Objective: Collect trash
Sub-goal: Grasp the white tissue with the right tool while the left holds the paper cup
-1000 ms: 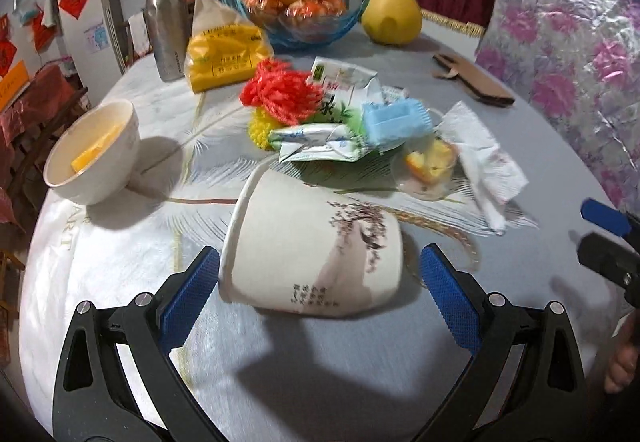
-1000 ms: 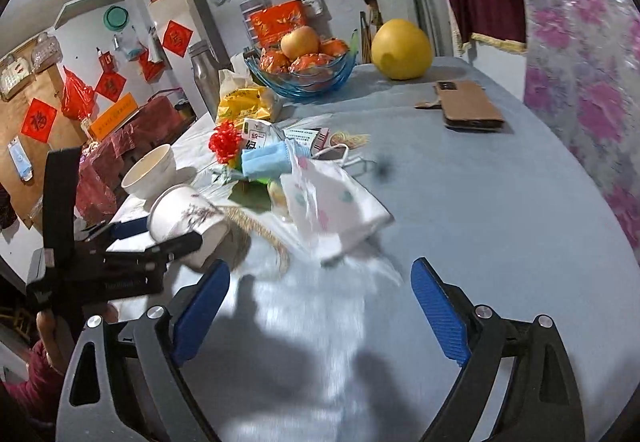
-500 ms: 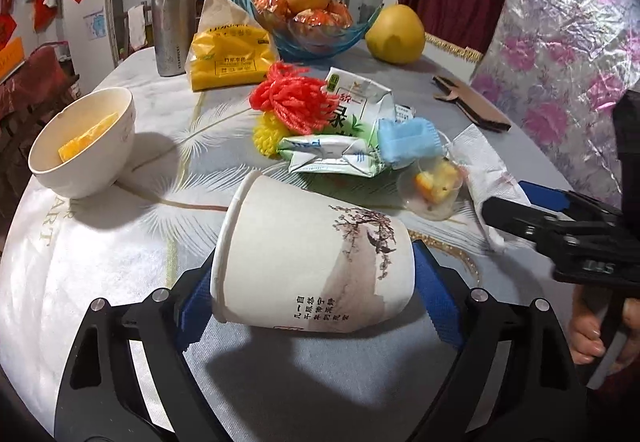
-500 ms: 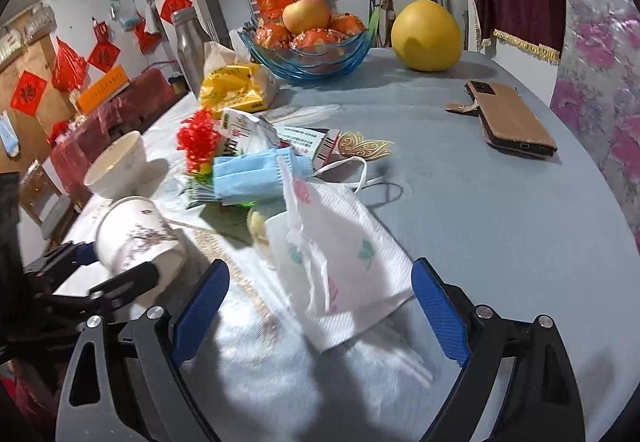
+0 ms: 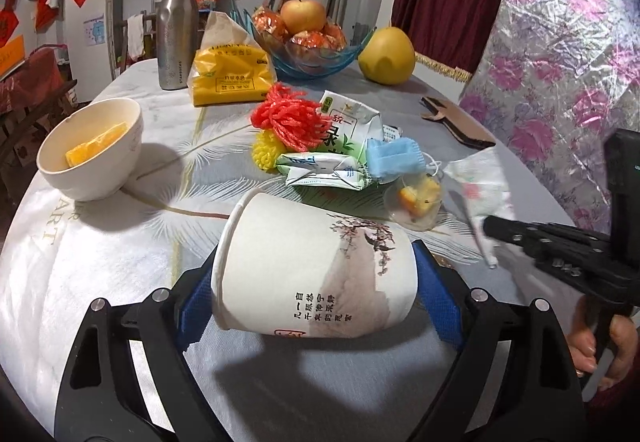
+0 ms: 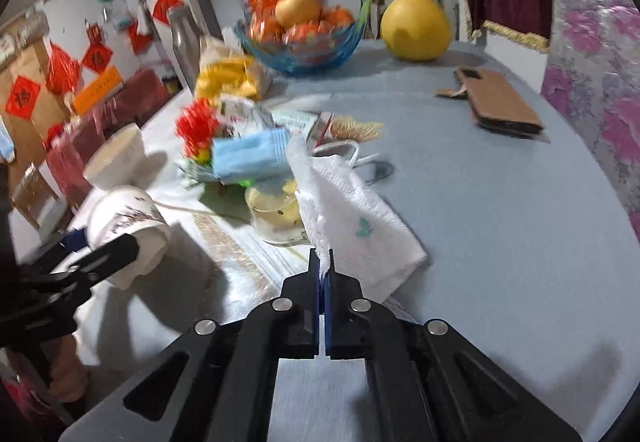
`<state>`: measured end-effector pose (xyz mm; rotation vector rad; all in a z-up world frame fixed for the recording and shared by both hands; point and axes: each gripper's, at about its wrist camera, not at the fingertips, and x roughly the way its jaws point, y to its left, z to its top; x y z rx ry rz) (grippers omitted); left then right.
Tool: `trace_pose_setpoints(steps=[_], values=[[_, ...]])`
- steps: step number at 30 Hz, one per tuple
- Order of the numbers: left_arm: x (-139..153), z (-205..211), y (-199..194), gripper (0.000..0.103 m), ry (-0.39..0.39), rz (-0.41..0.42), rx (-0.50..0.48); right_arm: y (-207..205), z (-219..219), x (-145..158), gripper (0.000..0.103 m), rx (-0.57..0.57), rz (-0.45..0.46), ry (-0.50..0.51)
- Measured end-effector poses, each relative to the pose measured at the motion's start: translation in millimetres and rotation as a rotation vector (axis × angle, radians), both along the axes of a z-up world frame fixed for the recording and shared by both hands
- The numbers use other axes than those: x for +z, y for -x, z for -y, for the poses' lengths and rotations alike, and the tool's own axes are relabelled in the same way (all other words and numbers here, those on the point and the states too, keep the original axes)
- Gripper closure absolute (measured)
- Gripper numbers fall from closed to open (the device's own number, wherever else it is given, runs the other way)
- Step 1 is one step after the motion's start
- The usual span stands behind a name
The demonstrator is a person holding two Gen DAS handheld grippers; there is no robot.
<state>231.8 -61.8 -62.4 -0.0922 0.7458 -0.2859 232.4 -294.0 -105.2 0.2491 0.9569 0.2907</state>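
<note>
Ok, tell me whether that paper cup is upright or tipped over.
Tipped over. The paper cup lies on its side on the table, rim to the left, base to the right, between the left tool's blue pads.

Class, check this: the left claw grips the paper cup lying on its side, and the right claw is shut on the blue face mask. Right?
Not quite. The right claw is shut on the white napkin, not the blue face mask, as the right wrist view shows. The left claw does grip the paper cup.

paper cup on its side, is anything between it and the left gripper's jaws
Nothing visible. The paper cup already sits between the left gripper jaws, one blue pad at its rim end and one at its base.
</note>
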Motion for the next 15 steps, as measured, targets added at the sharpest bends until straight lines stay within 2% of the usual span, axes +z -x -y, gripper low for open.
trace_pose_setpoints(steps=[4,15], values=[[6,-3,10,0.018,0.036,-0.005,-0.011,23,13,23,0.101,-0.027,0.042,-0.021],[42,9,62,0.018,0.02,0.099,-0.045,81,24,69,0.101,-0.052,0.149,-0.042]])
